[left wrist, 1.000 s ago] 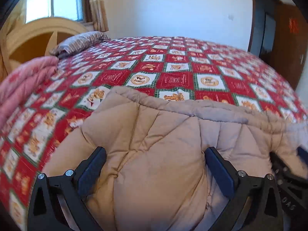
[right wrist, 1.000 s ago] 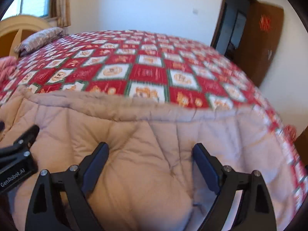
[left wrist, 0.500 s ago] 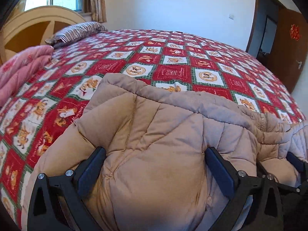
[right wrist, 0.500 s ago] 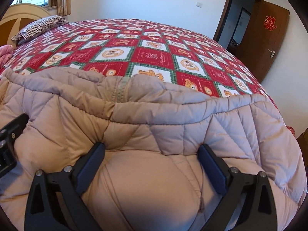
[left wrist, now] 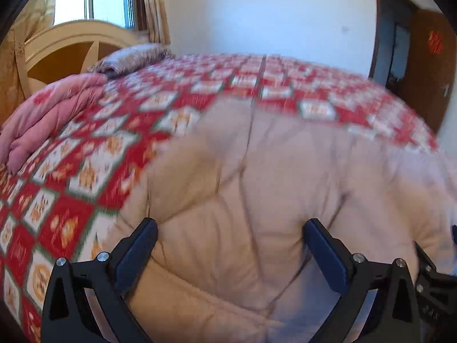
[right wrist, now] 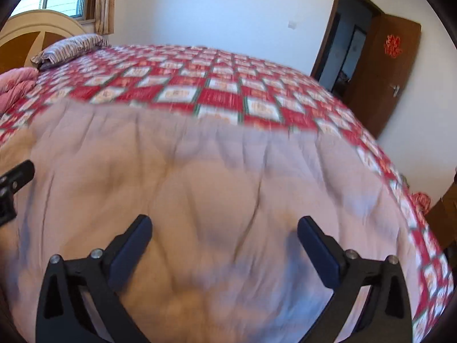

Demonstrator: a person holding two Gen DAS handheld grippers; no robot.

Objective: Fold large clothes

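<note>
A large beige quilted jacket [left wrist: 257, 171] lies spread on the red patchwork bedspread [left wrist: 71, 177], its far edge running across the bed. My left gripper [left wrist: 230, 228] hovers over the jacket's near part, jaws wide, padding bulging between them without a visible pinch. In the right wrist view the same jacket [right wrist: 200, 177] fills the lower frame. My right gripper [right wrist: 223, 223] is low over it and its jaws are opening, with puffy fabric between the fingers but not pressed. Each gripper shows at the edge of the other's view, side by side. Both views are motion-blurred.
A folded pink quilt [left wrist: 51, 111] and a striped pillow [left wrist: 134, 60] lie at the far left by the curved wooden headboard [left wrist: 71, 48]. A brown door [right wrist: 382, 77] stands open at the right. Bedspread [right wrist: 217, 94] stretches beyond the jacket.
Half a second ago the jacket's far edge stood bunched and raised; now it lies flatter and farther off. Both grippers have shifted over it, and the right jaws have widened slightly.
</note>
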